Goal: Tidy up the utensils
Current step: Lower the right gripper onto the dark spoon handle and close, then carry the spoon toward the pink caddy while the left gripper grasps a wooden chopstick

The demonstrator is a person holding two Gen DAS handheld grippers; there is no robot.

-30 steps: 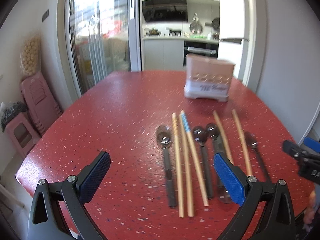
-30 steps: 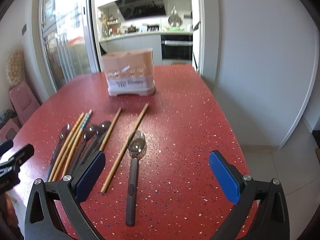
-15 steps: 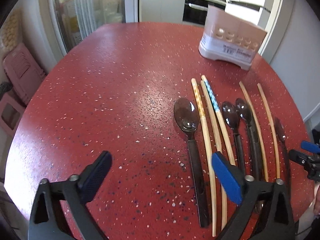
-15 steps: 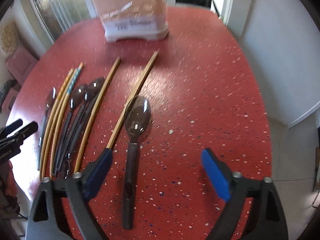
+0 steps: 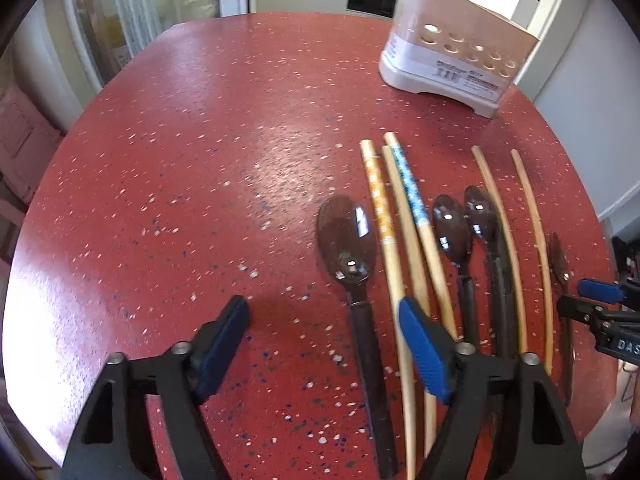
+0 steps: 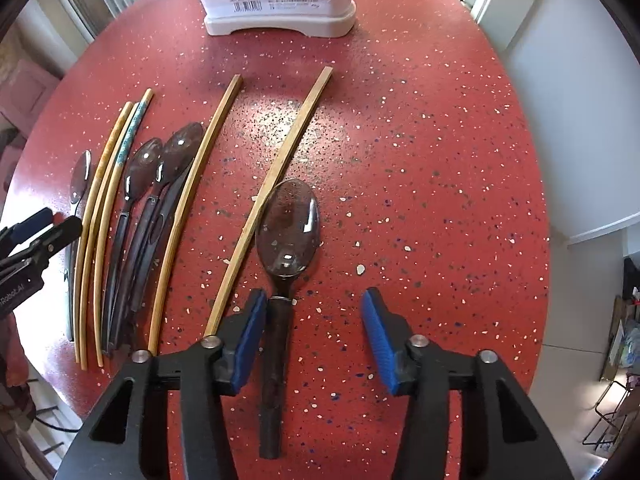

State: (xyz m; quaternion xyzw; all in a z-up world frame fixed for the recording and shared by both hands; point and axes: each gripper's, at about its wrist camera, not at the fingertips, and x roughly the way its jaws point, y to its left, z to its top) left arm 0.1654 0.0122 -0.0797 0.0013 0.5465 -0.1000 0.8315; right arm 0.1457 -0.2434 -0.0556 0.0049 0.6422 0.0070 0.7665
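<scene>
The right tool (image 6: 312, 332) points down at the red counter (image 6: 440, 160), and its jaws have just been closing. They stand partly open. The dark handle of the rightmost spoon (image 6: 286, 232) lies between them, right against the left pad (image 6: 248, 340), with a clear gap to the right pad, so nothing is gripped. A plain wooden chopstick (image 6: 276, 184) runs just left of that spoon, its near end at the left finger. To the right of this tool the counter is bare out to its rounded edge.

The left tool (image 5: 324, 344) is wide open, its jaws having just begun closing. The leftmost spoon (image 5: 352, 248) has its handle between them, nearer the right pad (image 5: 420, 344), untouched. A patterned chopstick (image 5: 384, 232) passes under that pad. Left of this tool the counter is bare to its curved rim.

The utensil holder (image 6: 280, 4) stands ahead of both tools near the far edge, well apart from the row.
</scene>
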